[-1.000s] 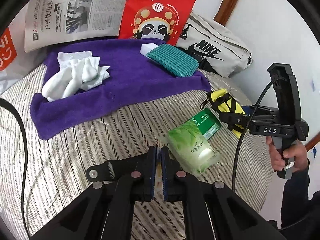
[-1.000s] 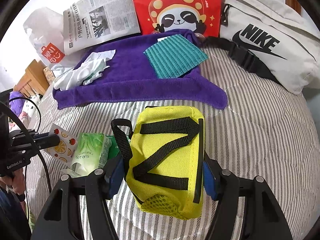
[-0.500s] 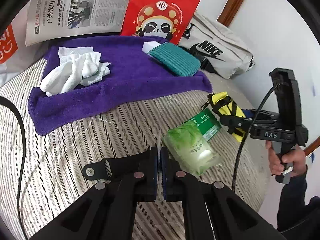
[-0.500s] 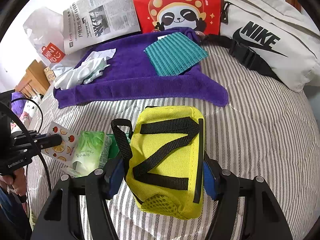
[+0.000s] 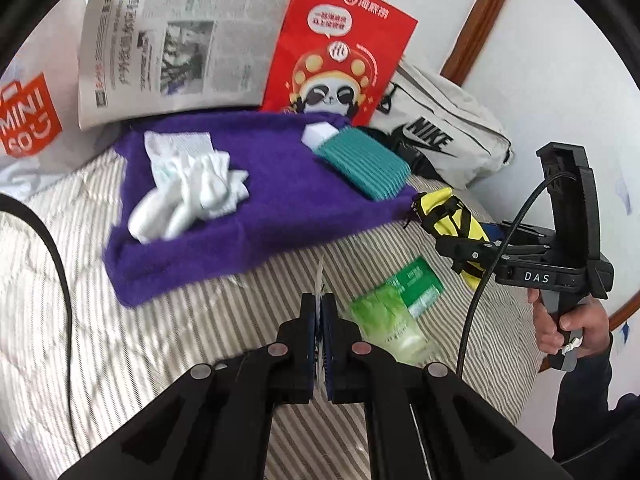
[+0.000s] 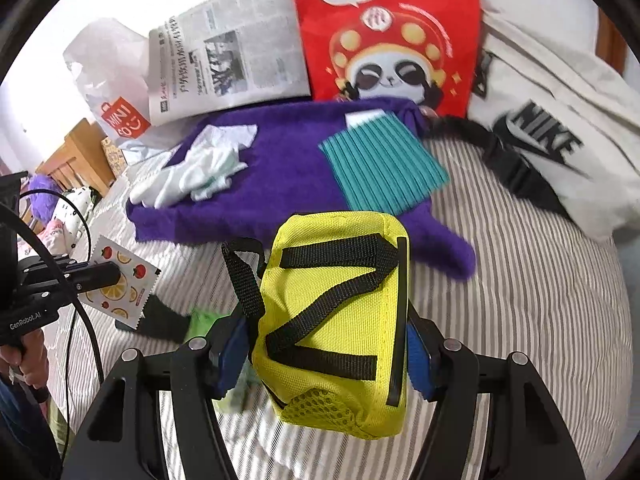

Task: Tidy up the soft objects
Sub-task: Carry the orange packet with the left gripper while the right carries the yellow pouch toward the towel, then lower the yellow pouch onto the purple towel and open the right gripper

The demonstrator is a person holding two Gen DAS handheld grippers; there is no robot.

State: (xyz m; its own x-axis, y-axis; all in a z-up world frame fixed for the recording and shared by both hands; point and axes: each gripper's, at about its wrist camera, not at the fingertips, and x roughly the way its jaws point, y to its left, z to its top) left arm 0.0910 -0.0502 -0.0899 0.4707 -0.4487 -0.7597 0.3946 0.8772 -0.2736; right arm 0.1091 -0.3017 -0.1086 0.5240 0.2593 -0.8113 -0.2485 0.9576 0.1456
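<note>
On the far side of the striped bed, a newspaper, a red panda bag and a white Nike bag lean against the wall, with a Miniso bag at the far left. In front of them lies a purple towel carrying a heap of white socks on its left and a teal ribbed cloth on its right.

The right tongs are at a middling width, clamped on the sides of a yellow pouch with black straps, held above the bed near the towel's near edge. The pouch blocks most of the bed beneath it in that view. The left tongs are pinched nearly together on a thin sachet. From the left camera it shows only as a pale edge, but the right camera shows its fruit print.

Only the left camera shows clearly the green tissue packs lying on the bed just right of the left tongs, and the hand gripping the right tool. The right camera alone catches what may be wooden furniture at the far left, blurred.
</note>
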